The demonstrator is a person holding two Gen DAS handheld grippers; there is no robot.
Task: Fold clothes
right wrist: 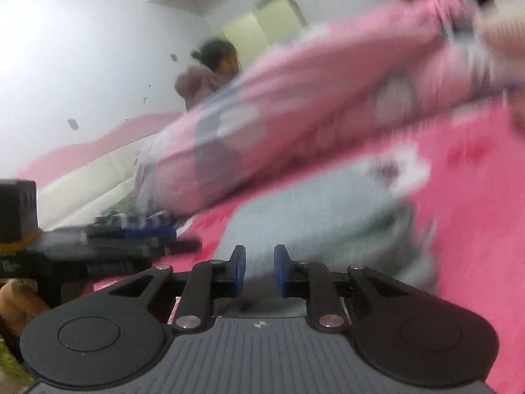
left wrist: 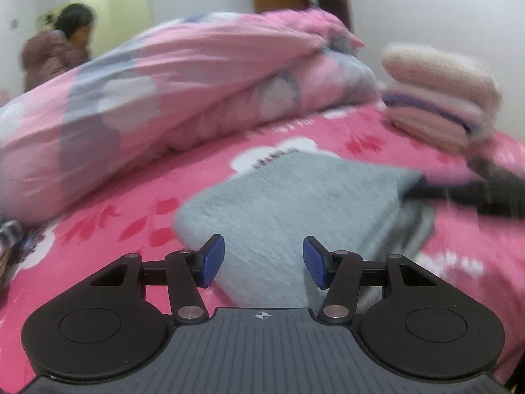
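A folded grey garment (left wrist: 295,197) lies on the pink floral bedsheet (left wrist: 108,226). My left gripper (left wrist: 264,261) hovers at its near edge, blue pads wide apart, with the cloth beneath and between them but not pinched. A dark blur at the garment's right edge is my right gripper (left wrist: 485,193). In the right wrist view, which is smeared, my right gripper (right wrist: 260,271) has its pads a narrow gap apart with nothing seen clamped. The grey garment (right wrist: 311,216) lies just beyond it. My left gripper (right wrist: 154,229) shows at the left.
A bulky pink and grey quilt (left wrist: 164,92) fills the back of the bed. A stack of folded clothes (left wrist: 439,98) sits at the back right. A person (left wrist: 59,49) stands behind the bed at the left. Patterned cloth (left wrist: 8,236) pokes in at the left edge.
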